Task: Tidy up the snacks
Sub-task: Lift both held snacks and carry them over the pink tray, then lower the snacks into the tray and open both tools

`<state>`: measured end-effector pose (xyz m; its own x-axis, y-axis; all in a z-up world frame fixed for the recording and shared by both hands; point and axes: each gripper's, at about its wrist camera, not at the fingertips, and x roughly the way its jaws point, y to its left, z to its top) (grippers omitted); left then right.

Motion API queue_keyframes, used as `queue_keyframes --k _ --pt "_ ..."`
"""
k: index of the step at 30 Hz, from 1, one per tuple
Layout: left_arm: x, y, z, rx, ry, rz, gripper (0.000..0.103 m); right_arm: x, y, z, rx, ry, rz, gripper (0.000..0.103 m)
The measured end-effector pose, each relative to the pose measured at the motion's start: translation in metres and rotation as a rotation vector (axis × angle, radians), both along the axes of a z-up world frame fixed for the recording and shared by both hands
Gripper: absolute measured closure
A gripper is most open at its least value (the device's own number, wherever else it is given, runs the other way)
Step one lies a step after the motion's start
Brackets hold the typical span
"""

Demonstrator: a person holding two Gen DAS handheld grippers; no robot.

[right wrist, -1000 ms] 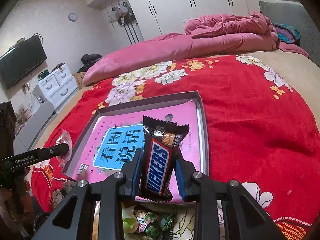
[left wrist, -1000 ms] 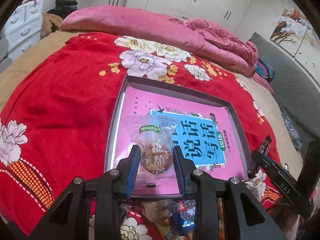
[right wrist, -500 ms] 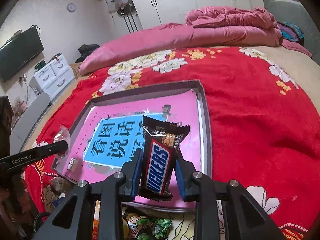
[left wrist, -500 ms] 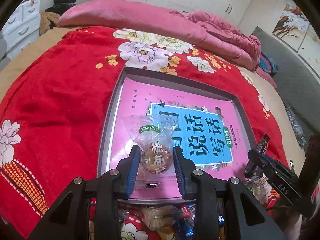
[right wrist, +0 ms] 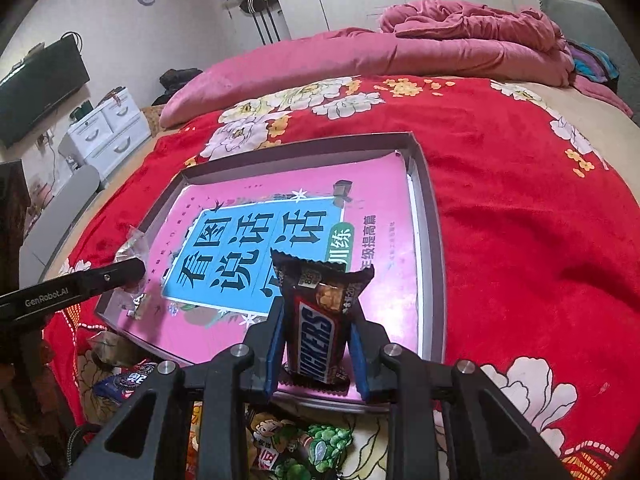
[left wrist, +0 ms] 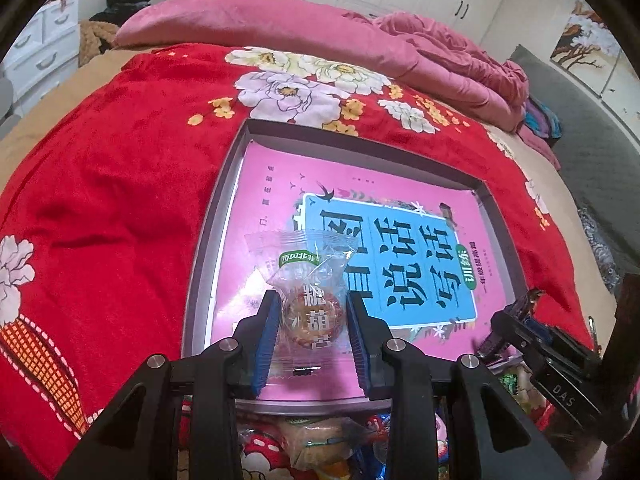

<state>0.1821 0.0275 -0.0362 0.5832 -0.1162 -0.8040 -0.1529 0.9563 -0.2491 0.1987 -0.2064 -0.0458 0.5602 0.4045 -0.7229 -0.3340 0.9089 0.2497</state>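
Observation:
My left gripper [left wrist: 312,312] is shut on a clear-wrapped round pastry [left wrist: 310,312], held over the near left part of a grey shallow box [left wrist: 208,240] lined with a pink and blue book [left wrist: 384,256]. My right gripper [right wrist: 316,332] is shut on a Snickers bar [right wrist: 318,332], held upright over the near right part of the same box [right wrist: 432,248]. The left gripper also shows at the left of the right wrist view [right wrist: 132,270], and the right gripper at the right of the left wrist view [left wrist: 516,320].
The box lies on a red floral blanket [left wrist: 120,184] on a bed. A pile of loose wrapped snacks [right wrist: 296,444] lies just in front of the box [left wrist: 320,440]. A pink duvet [right wrist: 400,52] is heaped at the back. White drawers [right wrist: 108,132] stand left.
Both grippers have moved forward over the box's near edge with their snacks still held. The box now looks closer and larger in both views.

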Motion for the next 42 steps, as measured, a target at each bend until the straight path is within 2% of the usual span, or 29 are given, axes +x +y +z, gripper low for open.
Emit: queue_keyframes --k 6,27,42 --pt "0.001 -0.002 -0.006 0.003 0.019 0.004 0.068 -0.003 0.002 0.000 -0.025 -0.007 0.009 0.074" --pt "0.002 -0.014 -0.006 0.021 0.026 -0.027 0.067 -0.012 -0.004 -0.004 -0.018 0.034 0.003 0.074" --pt "0.000 -0.008 -0.011 0.019 0.053 0.004 0.066 -0.013 -0.011 0.004 0.011 0.017 -0.017 0.070"
